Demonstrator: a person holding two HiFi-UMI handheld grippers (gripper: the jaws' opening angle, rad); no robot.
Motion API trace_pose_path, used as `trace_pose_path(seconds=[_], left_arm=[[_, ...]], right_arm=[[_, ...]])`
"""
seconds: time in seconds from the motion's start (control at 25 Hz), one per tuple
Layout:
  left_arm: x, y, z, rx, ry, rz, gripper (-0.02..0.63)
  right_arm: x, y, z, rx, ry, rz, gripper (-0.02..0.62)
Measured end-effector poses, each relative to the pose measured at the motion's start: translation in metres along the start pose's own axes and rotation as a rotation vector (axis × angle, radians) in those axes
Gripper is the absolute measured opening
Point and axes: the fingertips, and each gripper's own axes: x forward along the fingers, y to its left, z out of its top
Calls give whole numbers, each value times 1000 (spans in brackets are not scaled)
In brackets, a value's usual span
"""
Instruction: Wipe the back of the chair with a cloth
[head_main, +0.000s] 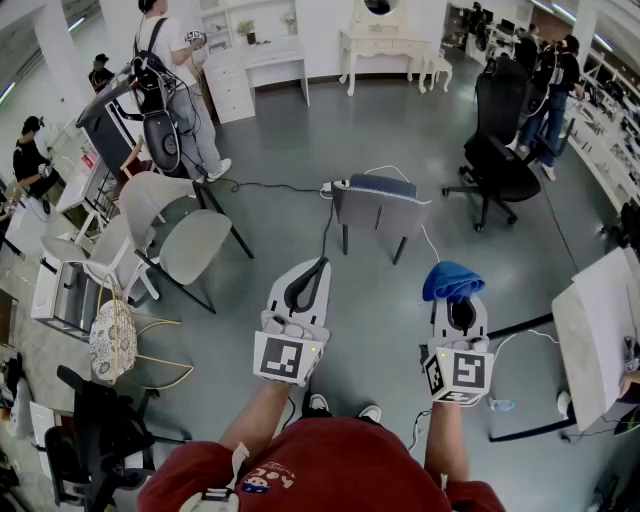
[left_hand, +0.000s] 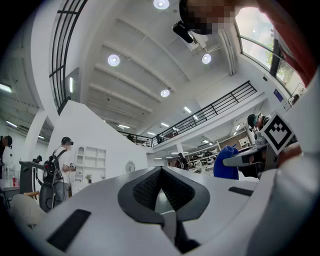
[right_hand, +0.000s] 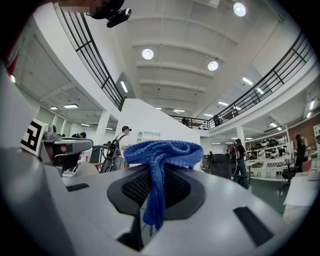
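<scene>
At twelve o'clock on the grey floor in the head view, well apart from both tools: grey upholstered chair (head_main: 383, 212) on dark legs, not yet touched.

At five o'clock from that chair: right gripper (head_main: 457, 302), white two-jaw tool, jaws clamped on blue knitted cloth (head_main: 452, 281). Cloth bunched over the tips, one tail hanging down between the jaws.

At seven o'clock from the chair: left gripper (head_main: 307, 278), jaws closed together, nothing between them.

Pose: both forearms stretched forward side by side, level with each other, tools pointed toward twelve o'clock and tipped upward at the ceiling.

Step in hand, by judgement: approach, wiping not yet begun.

Handling notes:
- Close the gap toward twelve o'clock.
- Tip the right gripper down, presenting the bunched cloth rather than bare jaw tips to the chair's back.
- Keep the clamp firm against slipping.
- Sweep from the top edge downward in overlapping passes.
- Brace the chair with the left gripper against shifting.
</scene>
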Motion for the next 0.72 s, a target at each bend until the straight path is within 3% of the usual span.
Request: trace_pose_path(seconds=[0.4, 0.72], left_arm=[[2, 12, -7, 0, -3, 3, 14], [-9, 41, -24, -24, 15, -22, 14]], right_arm=[[12, 11, -8, -18, 18, 5, 60], [28, 40, -22, 76, -9, -11, 60]])
